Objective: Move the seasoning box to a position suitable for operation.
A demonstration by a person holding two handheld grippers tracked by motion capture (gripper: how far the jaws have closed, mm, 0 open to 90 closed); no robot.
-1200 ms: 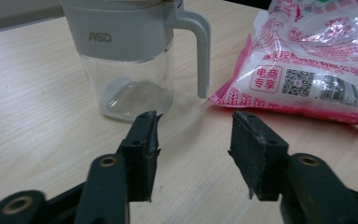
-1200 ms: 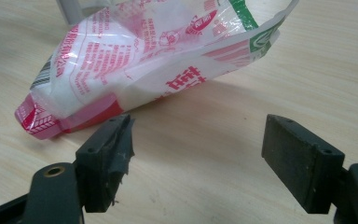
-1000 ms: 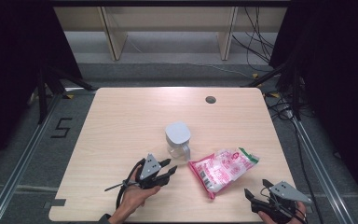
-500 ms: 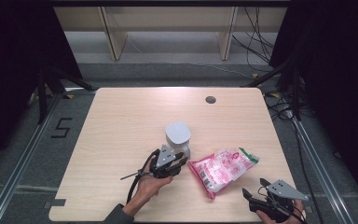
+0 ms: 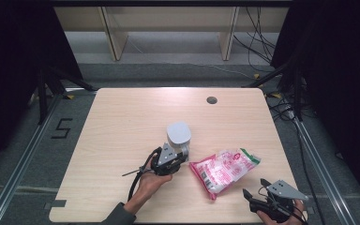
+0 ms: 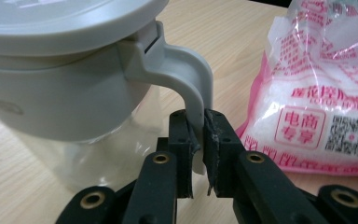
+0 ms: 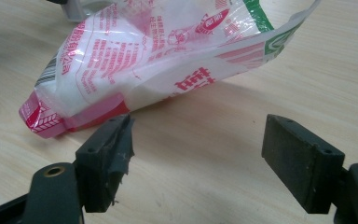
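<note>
A clear jar with a grey lid (image 5: pixel 178 132) stands upright near the middle of the wooden table (image 5: pixel 136 112). My left gripper (image 5: pixel 180 158) has just been closing, and its pads now pinch the jar's grey handle (image 6: pixel 189 74); in the left gripper view the gripper (image 6: pixel 199 140) holds the handle's lower end. To the jar's right lies a pink and white plastic bag of white grains (image 5: pixel 225 168) (image 6: pixel 317 93). At the table's front right corner my right gripper (image 5: pixel 254 197) stands open. In the right gripper view it (image 7: pixel 198 158) is just short of the bag (image 7: pixel 158 51), with bare table between its jaws.
A round cable hole (image 5: pixel 211 100) sits near the table's far edge. A floor mark "5" (image 5: pixel 62 127) lies left of the table. Cables (image 5: pixel 262 28) run over the floor at the back right.
My left gripper slid forward and right from the table's front up to the jar and shut on its handle. The right gripper and the bag stayed put.
</note>
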